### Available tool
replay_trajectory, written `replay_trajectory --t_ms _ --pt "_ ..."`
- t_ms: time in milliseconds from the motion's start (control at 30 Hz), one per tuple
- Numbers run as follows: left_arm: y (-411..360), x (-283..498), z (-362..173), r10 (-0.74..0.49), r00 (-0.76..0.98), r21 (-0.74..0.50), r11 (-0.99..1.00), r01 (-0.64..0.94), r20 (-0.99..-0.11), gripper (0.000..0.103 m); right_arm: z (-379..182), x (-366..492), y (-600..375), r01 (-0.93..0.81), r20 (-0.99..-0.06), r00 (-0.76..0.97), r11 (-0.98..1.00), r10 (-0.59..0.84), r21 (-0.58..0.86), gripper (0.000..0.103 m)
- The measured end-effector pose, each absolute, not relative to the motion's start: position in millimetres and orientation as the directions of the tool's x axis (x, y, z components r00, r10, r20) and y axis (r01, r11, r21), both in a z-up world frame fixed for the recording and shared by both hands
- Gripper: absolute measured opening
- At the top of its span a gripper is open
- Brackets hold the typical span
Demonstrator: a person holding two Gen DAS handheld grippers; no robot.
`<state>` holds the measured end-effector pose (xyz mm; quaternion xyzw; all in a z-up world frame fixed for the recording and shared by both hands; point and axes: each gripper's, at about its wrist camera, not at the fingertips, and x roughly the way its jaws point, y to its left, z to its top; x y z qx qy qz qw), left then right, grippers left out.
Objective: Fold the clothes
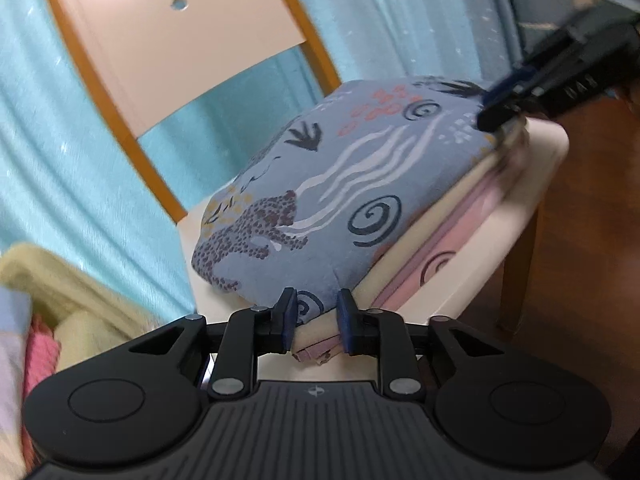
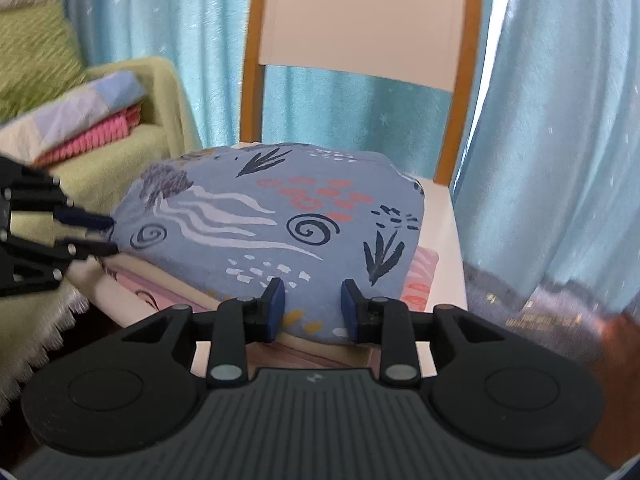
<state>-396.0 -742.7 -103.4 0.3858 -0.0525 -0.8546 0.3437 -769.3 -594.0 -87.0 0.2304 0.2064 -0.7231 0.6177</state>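
A folded blue patterned garment (image 1: 320,196) lies on top of a stack of folded cream and pink clothes (image 1: 440,248) on a white chair seat (image 1: 532,160). My left gripper (image 1: 317,316) is open, its fingers on either side of the near corner of the stack. My right gripper (image 2: 313,304) is open, its fingers around the near edge of the blue garment (image 2: 280,220). The right gripper shows at the top right of the left wrist view (image 1: 500,108); the left gripper shows at the left of the right wrist view (image 2: 96,234).
The chair has a white backrest (image 2: 360,20) with orange-brown wooden posts. Turquoise curtains (image 2: 540,120) hang behind. A green armchair (image 2: 120,160) at left holds folded pink and pastel textiles (image 2: 92,120). Wooden floor (image 1: 580,280) lies to the right.
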Motion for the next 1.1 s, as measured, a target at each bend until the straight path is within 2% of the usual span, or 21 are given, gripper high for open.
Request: replay_trajectory --t_ms 67,133,200,267,300,333,367,433,500,533,667,867,1100 --pt "-743.2 -394.0 -100.4 -0.623 -0.461 0.310 -0.749 0.586 -0.632 0.041 -81.2 -766.6 -589.9 0.986 -0.598 -0.139 -0.163 -0.789 -0.014 0.031" --pt "-737.8 -388.7 -96.0 -0.621 -0.461 0.264 -0.734 0.625 -0.634 0.048 -74.5 -761.2 -579.8 0.985 -0.597 -0.149 -0.175 -0.788 -0.015 0.040" --pt "-727.8 -382.3 -90.6 -0.627 -0.456 0.223 -0.710 0.668 -0.632 0.053 -68.6 -754.2 -566.0 0.980 -0.591 -0.172 -0.197 -0.789 -0.022 0.056" --pt "-715.1 -375.9 -83.2 -0.630 -0.455 0.175 -0.686 0.707 -0.630 0.071 -63.9 -747.7 -551.2 0.974 -0.592 -0.180 -0.227 -0.786 0.006 0.069" --pt "-707.2 -372.7 -78.8 -0.633 -0.456 0.150 -0.671 0.726 -0.626 0.076 -62.0 -743.9 -544.2 0.971 -0.595 -0.178 -0.239 -0.784 0.024 0.071" --pt "-698.5 -369.6 -74.4 -0.638 -0.457 0.122 -0.653 0.747 -0.620 0.087 -60.0 -739.9 -537.2 0.967 -0.599 -0.176 -0.250 -0.781 0.042 0.071" --pt "-689.5 -366.4 -70.3 -0.641 -0.459 0.092 -0.637 0.765 -0.615 0.093 -58.0 -734.8 -530.7 0.964 -0.601 -0.179 -0.261 -0.779 0.051 0.074" --pt "-671.9 -360.7 -62.1 -0.640 -0.467 0.034 -0.610 0.792 -0.610 0.100 -53.1 -724.1 -517.0 0.958 -0.603 -0.184 -0.280 -0.776 0.068 0.087" --pt "-654.5 -355.8 -53.8 -0.641 -0.466 -0.013 -0.580 0.815 -0.610 0.100 -47.2 -714.9 -503.7 0.951 -0.605 -0.188 -0.296 -0.774 0.084 0.101" --pt "-645.8 -353.2 -50.3 -0.643 -0.464 -0.031 -0.566 0.824 -0.609 0.100 -43.9 -710.4 -497.7 0.948 -0.609 -0.193 -0.307 -0.770 0.088 0.102" --pt "-612.5 -342.5 -38.1 -0.661 -0.453 -0.066 -0.523 0.850 -0.598 0.100 -31.1 -698.1 -475.0 0.929 -0.623 -0.214 -0.355 -0.752 0.109 0.102" --pt "-574.8 -331.4 -17.6 -0.711 -0.420 -0.052 -0.477 0.877 -0.563 0.103 -15.0 -682.5 -445.8 0.916 -0.626 -0.246 -0.389 -0.740 0.101 0.102" --pt "-553.8 -325.9 -2.5 -0.707 -0.426 -0.061 -0.479 0.876 -0.565 0.103 -6.1 -669.6 -429.7 0.918 -0.623 -0.235 -0.381 -0.746 0.109 0.102"
